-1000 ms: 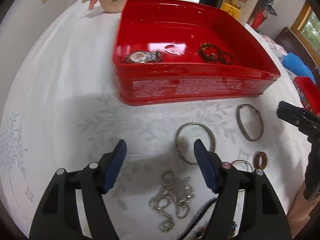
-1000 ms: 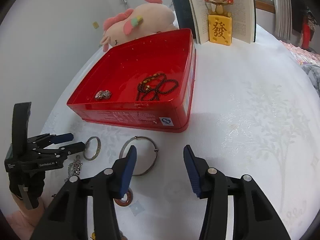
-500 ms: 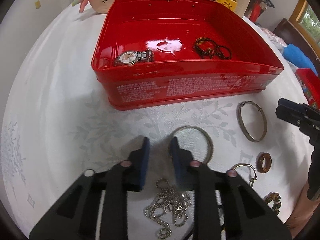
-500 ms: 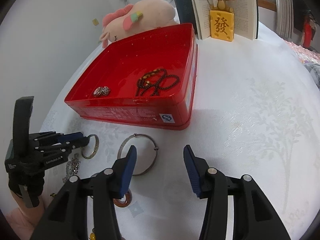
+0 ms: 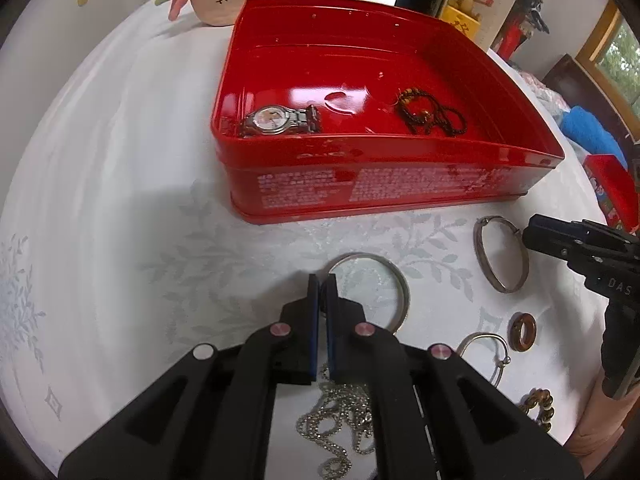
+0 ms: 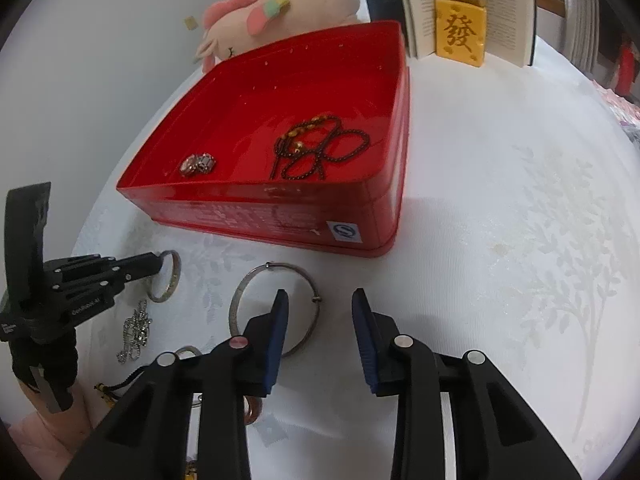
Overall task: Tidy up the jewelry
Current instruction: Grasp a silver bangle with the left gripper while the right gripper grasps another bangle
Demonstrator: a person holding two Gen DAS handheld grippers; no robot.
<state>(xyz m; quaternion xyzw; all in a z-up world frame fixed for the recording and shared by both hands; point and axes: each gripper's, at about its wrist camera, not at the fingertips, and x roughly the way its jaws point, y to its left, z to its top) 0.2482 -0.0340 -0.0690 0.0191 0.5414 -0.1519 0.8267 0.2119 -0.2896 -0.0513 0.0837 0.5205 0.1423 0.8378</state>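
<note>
A red tin (image 5: 400, 196) holds a silver watch (image 5: 280, 120) and a dark bead bracelet (image 5: 432, 114). In front of it on the white cloth lie a wide bangle (image 5: 400, 292) and a thin clasp bangle (image 5: 500, 256). My left gripper (image 5: 323, 280) is shut on the wide bangle's left rim, also seen from the right wrist (image 6: 175, 276). My right gripper (image 6: 318, 300) hangs over the thin bangle (image 6: 240, 300). Its jaws are closing with the bangle's right rim and clasp between them, and the pads are not touching it.
A silver chain (image 5: 340, 412), a thin hoop (image 5: 484, 354), a brown ring (image 5: 522, 330) and amber beads (image 5: 538, 404) lie near me. A plush toy (image 6: 280, 8), an open book (image 6: 512, 8) and a yellow ornament (image 6: 460, 32) stand behind the tin.
The left jaws have gone from wide open to shut, and the gripper has moved forward onto the wide bangle's rim. The right jaws have narrowed over the thin bangle.
</note>
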